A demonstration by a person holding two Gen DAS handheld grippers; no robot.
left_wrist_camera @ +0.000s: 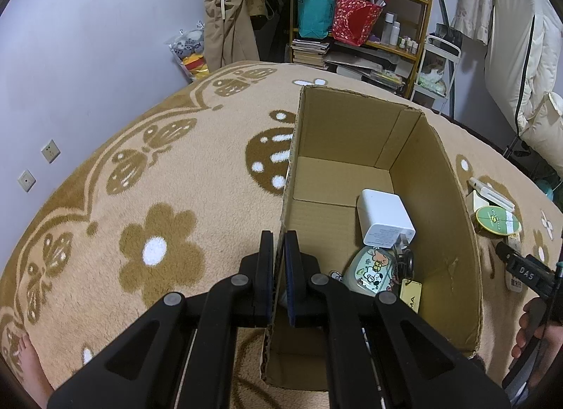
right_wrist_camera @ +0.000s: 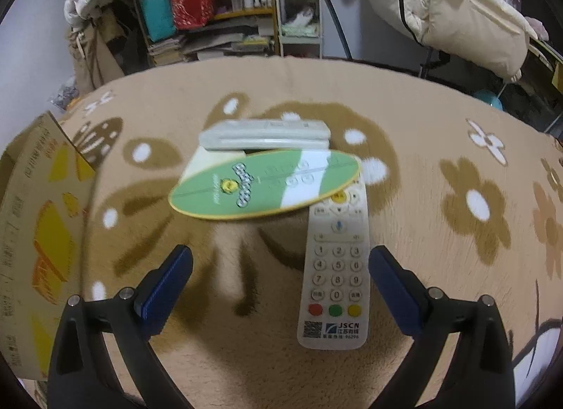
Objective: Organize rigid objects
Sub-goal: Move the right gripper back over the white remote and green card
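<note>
The left gripper is clamped on the near left wall of the cardboard box, one pad outside and one inside, the wall's top edge running between them. Inside the box, near its right wall, lie a cartoon-printed case, a yellow tag and, further in, a white charger; the box's far half is bare floor. The right gripper stands wide open above the blanket, its right pad just beside the white remote, which lies lengthwise between the pads and holds nothing up. The remote's far end is tucked under a green round tin. Beyond that, touching the tin's far edge, lies a second pale remote. The box's printed outer wall stands at the left; blanket to the right is open up to its far edge.
</note>
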